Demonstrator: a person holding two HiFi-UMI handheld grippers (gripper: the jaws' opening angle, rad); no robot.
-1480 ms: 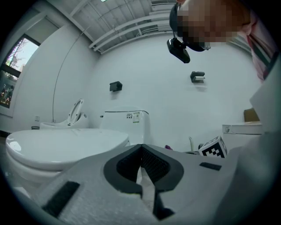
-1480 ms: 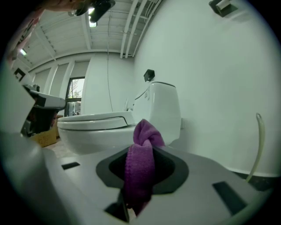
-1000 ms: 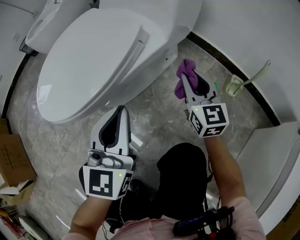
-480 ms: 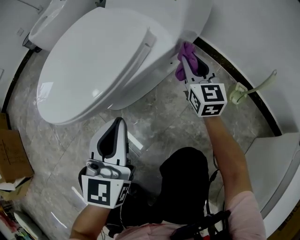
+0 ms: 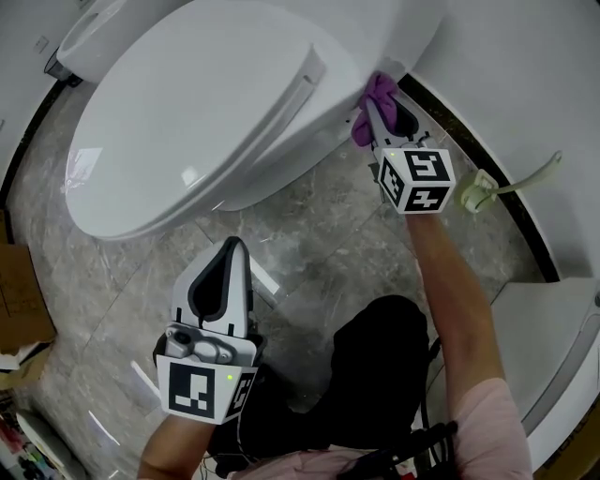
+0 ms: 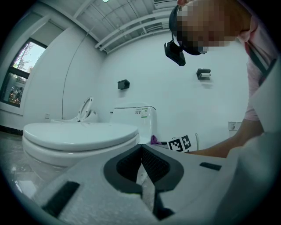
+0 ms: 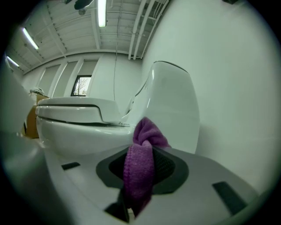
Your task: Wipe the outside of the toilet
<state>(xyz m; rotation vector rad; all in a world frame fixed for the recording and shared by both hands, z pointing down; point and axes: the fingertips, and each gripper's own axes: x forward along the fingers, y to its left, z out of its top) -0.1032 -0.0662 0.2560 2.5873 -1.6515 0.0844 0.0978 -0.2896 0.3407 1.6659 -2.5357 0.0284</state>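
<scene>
A white toilet (image 5: 216, 103) with its lid down fills the upper left of the head view; it also shows in the right gripper view as the toilet (image 7: 88, 127) and in the left gripper view as the toilet (image 6: 83, 136). My right gripper (image 5: 371, 105) is shut on a purple cloth (image 5: 377, 94), and the cloth (image 7: 142, 162) presses against the toilet's rear right side. My left gripper (image 5: 236, 246) hangs shut and empty above the floor, in front of the bowl.
A toilet brush in its holder (image 5: 478, 192) stands against the wall at right. A second white fixture (image 5: 103, 28) sits at the upper left. A cardboard box (image 5: 23, 314) lies at the left edge. The floor is grey marble tile (image 5: 309, 253).
My right gripper has carried the purple cloth up and away from the floor onto the toilet's rear side. The left gripper has drifted slightly lower in the view.
</scene>
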